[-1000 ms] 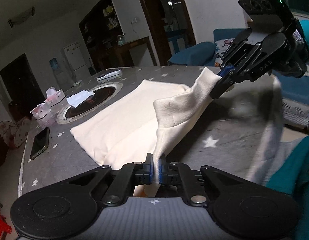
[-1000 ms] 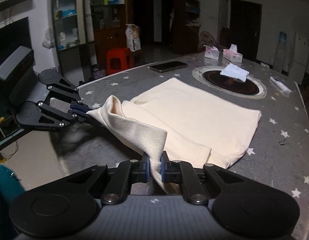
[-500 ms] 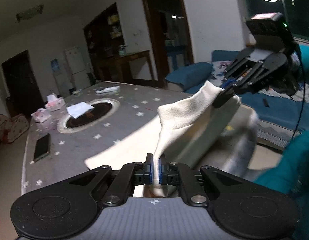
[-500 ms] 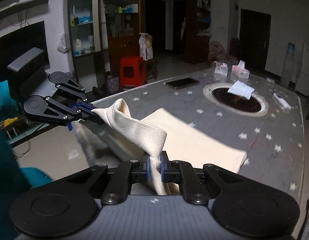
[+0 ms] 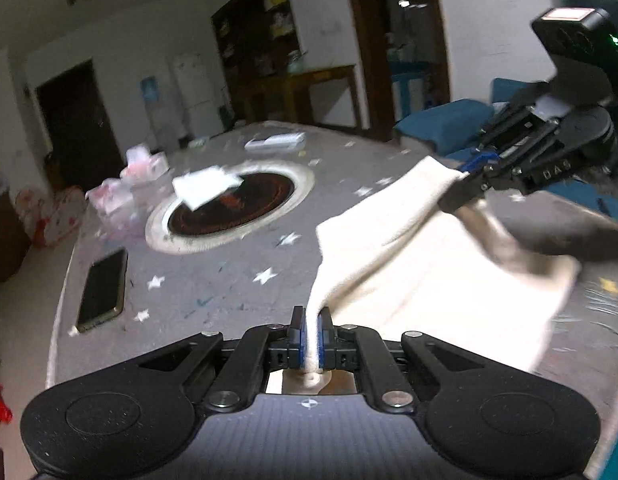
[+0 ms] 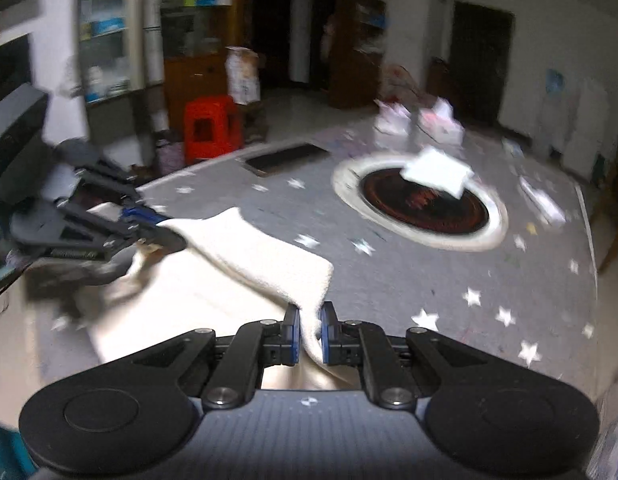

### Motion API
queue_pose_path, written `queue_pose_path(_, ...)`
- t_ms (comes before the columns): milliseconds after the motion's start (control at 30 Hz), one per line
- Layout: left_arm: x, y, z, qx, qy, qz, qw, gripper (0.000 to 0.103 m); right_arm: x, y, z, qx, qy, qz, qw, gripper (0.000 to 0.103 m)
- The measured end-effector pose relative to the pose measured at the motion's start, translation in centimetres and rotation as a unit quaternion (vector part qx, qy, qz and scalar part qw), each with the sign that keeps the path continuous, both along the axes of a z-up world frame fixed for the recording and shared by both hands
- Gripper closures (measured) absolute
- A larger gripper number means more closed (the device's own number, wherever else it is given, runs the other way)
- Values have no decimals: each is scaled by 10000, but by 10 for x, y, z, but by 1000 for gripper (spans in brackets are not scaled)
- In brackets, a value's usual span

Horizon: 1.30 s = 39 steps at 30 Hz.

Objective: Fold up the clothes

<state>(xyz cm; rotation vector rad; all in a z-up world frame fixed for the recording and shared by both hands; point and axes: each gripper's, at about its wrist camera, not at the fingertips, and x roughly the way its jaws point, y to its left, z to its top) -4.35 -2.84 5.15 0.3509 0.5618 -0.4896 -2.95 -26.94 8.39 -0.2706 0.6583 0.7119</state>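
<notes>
Both hand-held grippers are pinching the cream garment (image 5: 409, 264): the left hand-held gripper (image 5: 311, 336) and the right hand-held gripper (image 6: 309, 336) are each clamping one corner. The cloth is hanging stretched between them, lifted over the desk (image 5: 213, 276) near the round inset burner (image 5: 233, 208). Judging by this, a fold is being carried; next, the edge needs laying down flat and aligned.
</notes>
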Motion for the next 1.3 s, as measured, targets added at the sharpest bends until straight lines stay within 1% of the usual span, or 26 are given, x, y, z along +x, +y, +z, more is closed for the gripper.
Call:
queue_pose_path(33, 8, -1, -6, 21, 33, 88, 10000, 94, 9, 0, -7, 34, 102, -101, 9999, 94)
queue_pose_path(133, 26, -5, -24, 15, 164, 356, 9992, 92, 29, 1, -37, 118, 343, -445, 9984, 93)
queue_pose_path(167, 31, -6, -29, 11, 204, 443, 9988, 91, 33, 1, -45, 153, 410, -571, 9974, 89)
queue_pose_path(200, 33, -7, -31, 6, 216, 528, 9984, 87, 37, 0, -52, 189, 475, -699, 9962, 86)
queue_pose_path(233, 35, -7, -33, 4, 222, 612, 9979, 82, 38, -1, -55, 214, 503, -809, 9952, 85)
queue_pose_path(300, 38, -6, -32, 7, 125, 793, 9968, 77, 38, -7, -57, 327, 530, -1060, 9924, 81)
queue_pose_path(400, 37, 2, -26, -196, 98, 1167, 9929, 77, 31, -11, -47, 558, 447, -1174, 9905, 80)
queue_pose_path(433, 34, 5, -22, -310, 68, 1300, 9910, 78, 28, -10, -44, 667, 448, -1134, 9903, 80)
queue_pose_path(500, 23, 8, -14, -559, -14, 1412, 9884, 78, 22, -6, -38, 861, 464, -1014, 9900, 80)
queue_pose_path(633, -8, 6, -2, -997, -84, 1529, 9832, 78, 24, 17, -41, 926, 494, -833, 9910, 80)
queue_pose_path(700, -25, 3, 1, -1116, -56, 1566, 9813, 78, 29, 27, -46, 920, 534, -805, 9911, 80)
queue_pose_path(767, -45, 1, 1, -1195, -9, 1638, 9792, 75, 34, 37, -51, 915, 573, -778, 9911, 80)
queue_pose_path(833, -60, 1, 0, -1269, 51, 1755, 9763, 68, 40, 44, -60, 769, 607, -862, 9914, 80)
queue_pose_path(867, -66, 0, -1, -1292, 71, 1803, 9751, 67, 42, 47, -65, 692, 624, -907, 9915, 80)
queue_pose_path(933, -76, -1, -4, -1257, 115, 1871, 9742, 66, 44, 49, -69, 691, 598, -956, 9912, 78)
queue_pose_path(1067, -87, -5, -6, -1204, 100, 1918, 9740, 65, 31, 47, -57, 768, 546, -890, 9916, 75)
queue_pose_path(1167, -89, -6, -5, -1256, 29, 1850, 9747, 65, 21, 45, -49, 826, 507, -837, 9918, 73)
queue_pose_path(1200, -89, -7, -5, -1274, 10, 1822, 9750, 66, 14, 46, -46, 829, 513, -746, 9924, 71)
queue_pose_path(1233, -87, -7, -5, -1311, 9, 1775, 9754, 66, 9, 47, -45, 806, 500, -667, 9933, 67)
queue_pose_path(1300, -83, -5, -9, -1328, 56, 1747, 9756, 66, -9, 51, -45, 662, 418, -460, 9959, 66)
